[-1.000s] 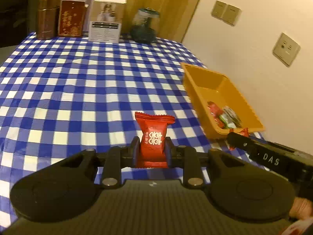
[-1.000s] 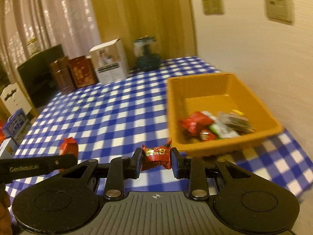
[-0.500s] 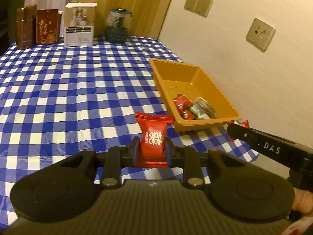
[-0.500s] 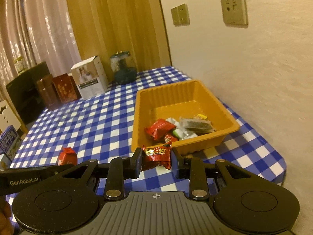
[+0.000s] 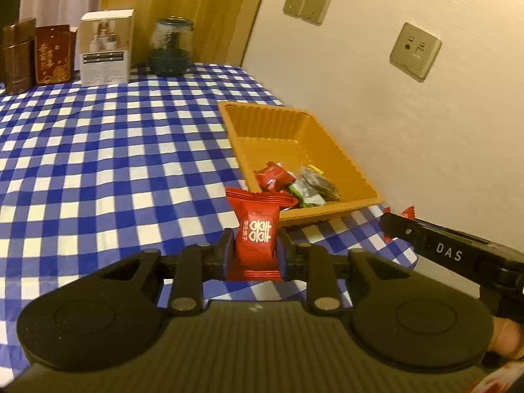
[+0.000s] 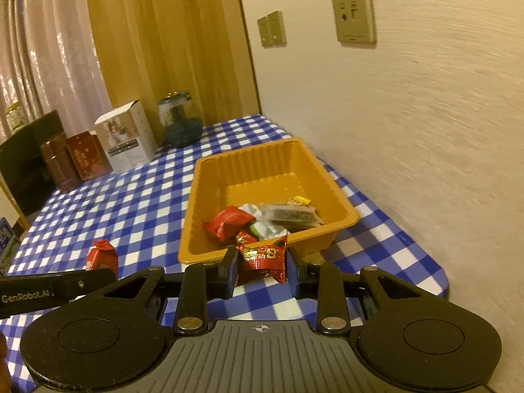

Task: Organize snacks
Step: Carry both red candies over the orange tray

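Observation:
My left gripper (image 5: 256, 245) is shut on a red candy packet (image 5: 257, 229) with white characters, held above the checked cloth just left of the orange tray (image 5: 340, 157). My right gripper (image 6: 262, 262) is shut on a red foil candy (image 6: 263, 257), held just before the near rim of the orange tray (image 6: 209, 193). The tray holds several wrapped snacks (image 6: 262, 219) in its near end. The right gripper's finger (image 5: 435, 245) shows at the right of the left wrist view; the left gripper's finger (image 6: 49, 290) and its red packet (image 6: 101, 257) show at the left of the right wrist view.
At the table's far end stand a white box (image 5: 106, 47), a dark glass jar (image 5: 170, 49), a red box (image 5: 54, 54) and a brown box (image 5: 18, 55). A wall with sockets (image 5: 414, 50) runs along the table's right edge. The blue checked cloth (image 5: 98, 163) covers the table.
Both grippers have swung right and risen, each still holding its candy. The tray now sits closer to the middle of both views.

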Demonstrator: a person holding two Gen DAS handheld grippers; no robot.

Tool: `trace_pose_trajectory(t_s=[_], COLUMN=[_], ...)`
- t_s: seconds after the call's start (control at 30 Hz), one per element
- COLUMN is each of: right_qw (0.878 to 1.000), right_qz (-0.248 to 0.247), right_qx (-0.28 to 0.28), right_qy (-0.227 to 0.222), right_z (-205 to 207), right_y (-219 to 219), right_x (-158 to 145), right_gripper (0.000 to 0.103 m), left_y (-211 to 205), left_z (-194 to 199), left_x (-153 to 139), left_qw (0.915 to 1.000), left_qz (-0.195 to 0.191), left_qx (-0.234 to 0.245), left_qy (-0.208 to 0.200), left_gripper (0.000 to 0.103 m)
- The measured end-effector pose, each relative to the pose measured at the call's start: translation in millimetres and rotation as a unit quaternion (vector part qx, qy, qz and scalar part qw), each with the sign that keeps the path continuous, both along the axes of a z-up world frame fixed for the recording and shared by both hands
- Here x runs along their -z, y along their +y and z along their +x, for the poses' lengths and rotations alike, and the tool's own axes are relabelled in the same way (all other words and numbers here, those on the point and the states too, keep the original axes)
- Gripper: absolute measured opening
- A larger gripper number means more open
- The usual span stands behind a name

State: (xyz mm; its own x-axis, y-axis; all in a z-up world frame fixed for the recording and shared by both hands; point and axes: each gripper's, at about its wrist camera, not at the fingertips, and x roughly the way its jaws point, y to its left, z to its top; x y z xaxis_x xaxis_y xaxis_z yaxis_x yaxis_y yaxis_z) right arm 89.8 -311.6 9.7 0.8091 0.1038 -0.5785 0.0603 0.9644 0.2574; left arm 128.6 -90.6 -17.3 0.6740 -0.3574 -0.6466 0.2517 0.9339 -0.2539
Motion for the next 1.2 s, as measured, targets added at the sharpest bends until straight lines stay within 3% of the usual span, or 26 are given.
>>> trace_pose_trajectory(t_s=[0.53, 1.2], right_qw=[1.0, 0.999], right_qz=[-0.01, -0.026], right_qx=[0.001, -0.039], right_qy=[-0.007, 0.021], right_z=[29, 127], right_y=[-22, -39], right_x=[-4, 10], right_gripper=[0.031, 0.031], left_y=[-41, -81], left_z=[40, 136], left_x=[-10, 3], left_qw=[0.9992, 0.9979], left_qz=[0.0, 0.034], left_qx=[0.04, 0.054], left_qy=[-0.004, 0.011], left_gripper=[0.023, 0.023])
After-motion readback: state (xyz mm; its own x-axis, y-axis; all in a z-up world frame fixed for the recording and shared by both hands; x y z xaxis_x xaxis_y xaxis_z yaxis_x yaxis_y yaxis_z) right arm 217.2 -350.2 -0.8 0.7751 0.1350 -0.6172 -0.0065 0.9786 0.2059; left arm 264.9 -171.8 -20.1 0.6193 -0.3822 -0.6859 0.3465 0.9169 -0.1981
